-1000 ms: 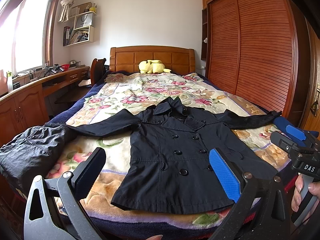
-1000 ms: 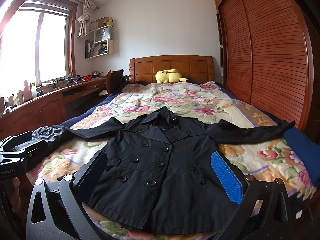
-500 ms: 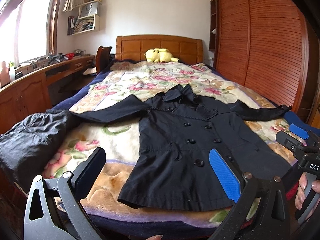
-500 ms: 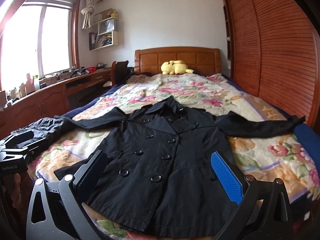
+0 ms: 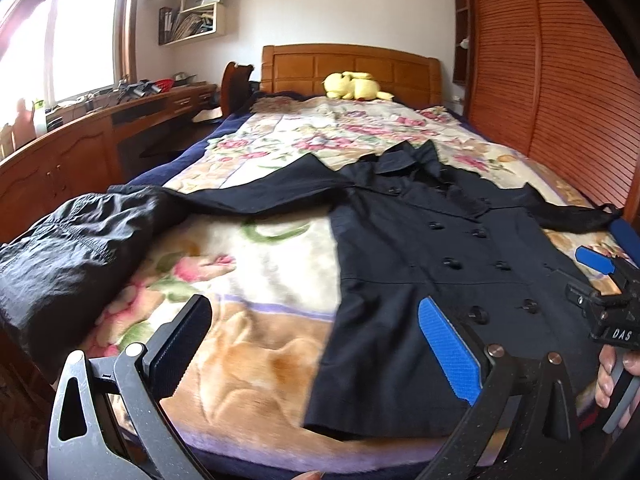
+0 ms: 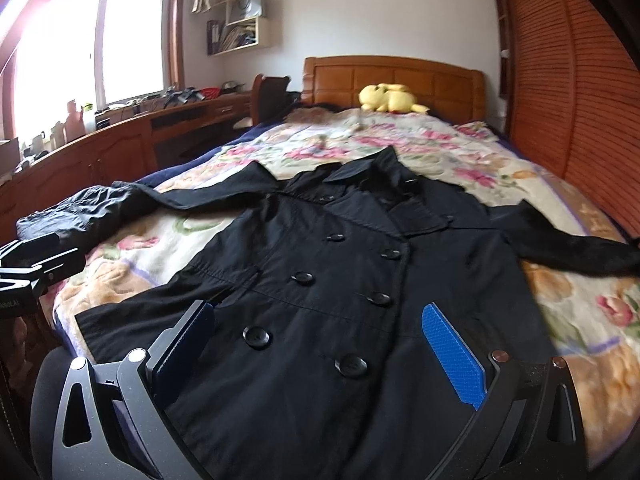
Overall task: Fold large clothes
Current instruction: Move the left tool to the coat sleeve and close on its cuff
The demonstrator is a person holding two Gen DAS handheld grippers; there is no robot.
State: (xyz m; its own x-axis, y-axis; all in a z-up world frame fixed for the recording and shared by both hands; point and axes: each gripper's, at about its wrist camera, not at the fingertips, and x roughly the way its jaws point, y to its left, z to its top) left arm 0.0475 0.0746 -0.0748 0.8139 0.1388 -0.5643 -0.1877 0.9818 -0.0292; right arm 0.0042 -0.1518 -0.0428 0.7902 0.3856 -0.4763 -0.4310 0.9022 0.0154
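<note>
We are hovering both the left gripper (image 5: 316, 344) and right gripper (image 6: 320, 352), fingers apart and empty, over the unfolded black double-breasted coat (image 6: 340, 280), folding not yet begun.

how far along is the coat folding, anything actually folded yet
Done: only the laying out. The black coat lies flat, buttoned, face up on the floral blanket, both sleeves spread wide. In hand: nothing; the left gripper and right gripper hover open near the hem. Left: every fold, sleeves first.

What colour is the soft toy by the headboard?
Yellow; the soft toy shows best in the right wrist view, against the wooden headboard.
</note>
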